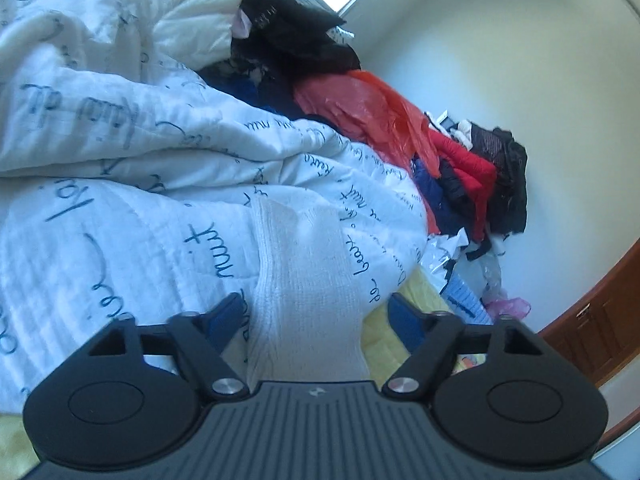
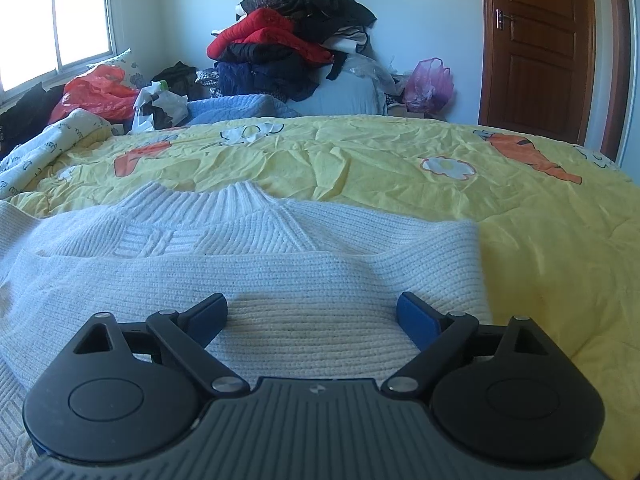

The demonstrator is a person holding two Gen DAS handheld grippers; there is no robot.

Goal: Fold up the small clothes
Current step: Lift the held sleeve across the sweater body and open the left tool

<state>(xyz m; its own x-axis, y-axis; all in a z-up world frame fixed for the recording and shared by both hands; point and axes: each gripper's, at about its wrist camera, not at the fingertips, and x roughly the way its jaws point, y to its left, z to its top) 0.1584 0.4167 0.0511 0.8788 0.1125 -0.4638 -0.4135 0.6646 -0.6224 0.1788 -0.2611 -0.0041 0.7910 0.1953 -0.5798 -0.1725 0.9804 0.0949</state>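
- Your right gripper hovers with jaws apart over the white knit sweater, which lies spread on the yellow bedsheet, collar toward the far side.
- Your left gripper is also apart; a strip of the sweater, probably a sleeve, lies between its fingers, apparently unpinched.
- Pinch near the cuff, carry the sleeve flat across the body, and smooth ridges before the next fold.
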